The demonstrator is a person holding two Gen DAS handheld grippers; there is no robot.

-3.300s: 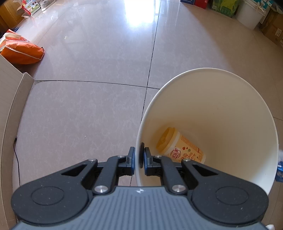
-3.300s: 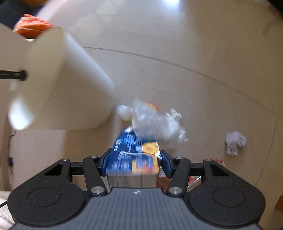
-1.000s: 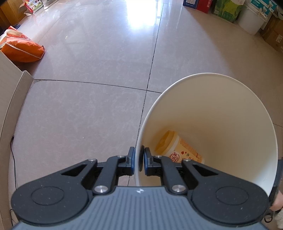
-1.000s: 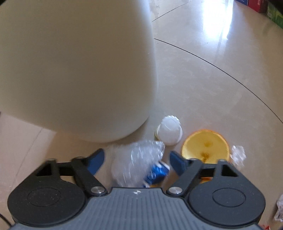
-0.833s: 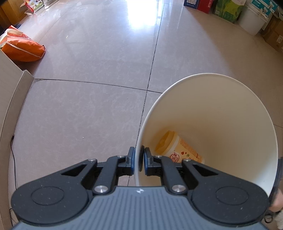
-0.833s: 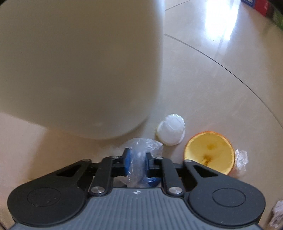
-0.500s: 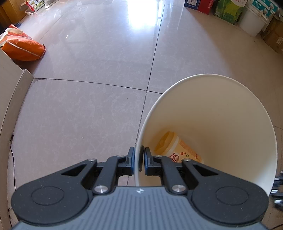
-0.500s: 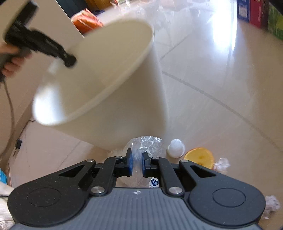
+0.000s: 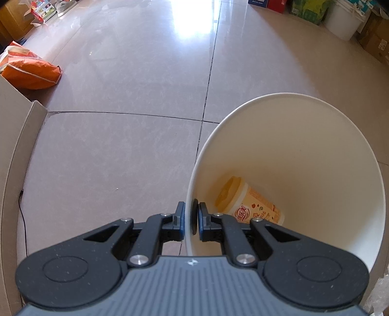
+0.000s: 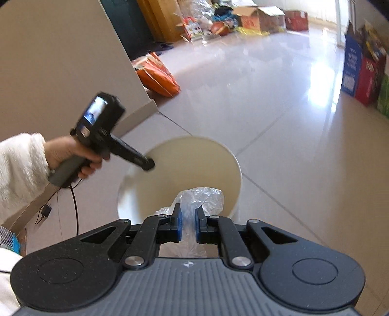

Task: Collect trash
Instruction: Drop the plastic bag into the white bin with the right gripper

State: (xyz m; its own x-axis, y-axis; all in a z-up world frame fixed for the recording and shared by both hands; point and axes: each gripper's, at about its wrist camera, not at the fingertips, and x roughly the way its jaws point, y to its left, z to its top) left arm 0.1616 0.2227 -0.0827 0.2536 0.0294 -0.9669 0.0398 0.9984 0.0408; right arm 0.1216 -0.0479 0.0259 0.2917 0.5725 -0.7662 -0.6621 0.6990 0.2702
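Seen from the left wrist, the left gripper (image 9: 190, 218) has its fingers pinched on the near rim of the white bin (image 9: 316, 136), one finger outside the wall and one inside, so the bin hangs tilted with its mouth open to the camera. Down at the bottom lies a yellow drink cup (image 9: 250, 204) on its side, pale label with red lettering, lid end towards the left. Behind it the glossy tiled floor (image 9: 136, 97) runs back to an orange sack (image 9: 29, 70) at the left and a white bucket (image 9: 342, 20) among boxes at the far right. This view looks just as it did a second ago; bin and cup have not shifted. From the right wrist, the right gripper (image 10: 187, 226) has its blue-padded fingers squeezed on a crumpled clear plastic bag (image 10: 199, 197), which bulges up above the fingertips and trails below them. The bag sits just above the near rim of the bin (image 10: 189, 165), whose open mouth lies right behind it. At the left a hand (image 10: 73, 158) in a fluffy white sleeve (image 10: 19, 170) holds the other gripper, clamped on the bin's rim. A second ago these fingers stood wide apart around the bag down on the floor beside a white lid and an orange disc; now they are closed on it and raised high, and that floor litter is out of sight.
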